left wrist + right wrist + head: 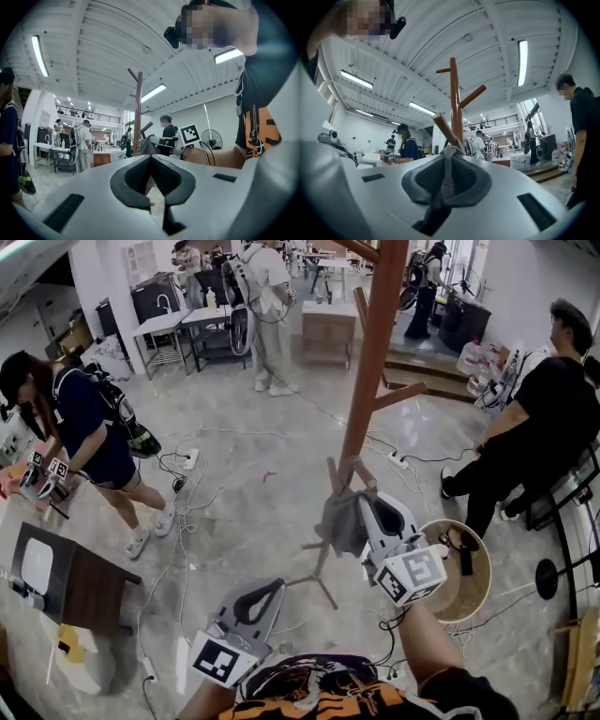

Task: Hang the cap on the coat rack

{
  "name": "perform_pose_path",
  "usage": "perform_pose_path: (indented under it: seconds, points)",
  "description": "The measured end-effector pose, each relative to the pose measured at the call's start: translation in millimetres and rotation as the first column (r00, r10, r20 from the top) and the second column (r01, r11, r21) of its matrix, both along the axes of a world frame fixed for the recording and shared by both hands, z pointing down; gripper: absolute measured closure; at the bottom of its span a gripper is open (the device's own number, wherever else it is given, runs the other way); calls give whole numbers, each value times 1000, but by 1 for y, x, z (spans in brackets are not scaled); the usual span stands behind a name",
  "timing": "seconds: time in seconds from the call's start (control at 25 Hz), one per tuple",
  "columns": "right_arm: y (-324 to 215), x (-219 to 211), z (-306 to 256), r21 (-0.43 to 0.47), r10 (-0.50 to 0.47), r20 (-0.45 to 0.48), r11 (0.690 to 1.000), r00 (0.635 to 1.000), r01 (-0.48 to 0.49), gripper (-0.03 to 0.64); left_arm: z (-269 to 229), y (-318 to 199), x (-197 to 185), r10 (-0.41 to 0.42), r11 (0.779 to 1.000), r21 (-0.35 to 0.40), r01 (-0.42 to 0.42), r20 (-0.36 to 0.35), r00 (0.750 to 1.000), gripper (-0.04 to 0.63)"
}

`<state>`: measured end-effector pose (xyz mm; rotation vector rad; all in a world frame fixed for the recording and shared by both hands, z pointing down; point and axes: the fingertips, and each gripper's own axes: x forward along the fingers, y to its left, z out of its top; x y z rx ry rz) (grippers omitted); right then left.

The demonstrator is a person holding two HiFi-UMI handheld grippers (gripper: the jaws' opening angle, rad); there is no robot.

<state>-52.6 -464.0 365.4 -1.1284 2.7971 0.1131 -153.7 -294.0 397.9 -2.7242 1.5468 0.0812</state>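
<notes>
The right gripper (449, 154) has its fingers clenched on a fold of the grey cap (339, 521), the fabric standing upright between the two pads in the right gripper view. In the head view the cap droops from the jaws just past centre towards 4 o'clock, against the lower pegs of the brown coat rack (375, 343). One peg tip pokes up just behind it at 12 o'clock, and whether the cap already rests on a peg cannot be told. The coat rack's pole climbs towards 12 o'clock. The left gripper (151, 158) sits low at 6 o'clock, its fingers clenched on nothing, well apart from the cap. A round wooden tub (478, 589) stands at 3 o'clock of the right gripper. A person in black (544, 418) stands at 2 o'clock and a person in dark blue (89, 423) at 9 o'clock.
</notes>
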Motion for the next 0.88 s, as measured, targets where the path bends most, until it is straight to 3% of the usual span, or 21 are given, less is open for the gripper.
perform_pose_path:
  seconds: [0.2, 0.4, 0.88]
  points:
    - [13, -2, -2, 14, -53, -15, 998, 998, 54, 543, 0, 0, 5, 22, 1000, -3, -22, 0, 1000, 581]
    - [28, 0, 3, 20, -91, -59, 996, 994, 92, 429, 1, -3, 14, 52, 999, -2, -52, -10, 999, 581]
    - [49, 21, 14, 13, 2, -66, 1000, 998, -1, 416, 13, 0, 20, 133, 991, -5, -133, -20, 991, 581]
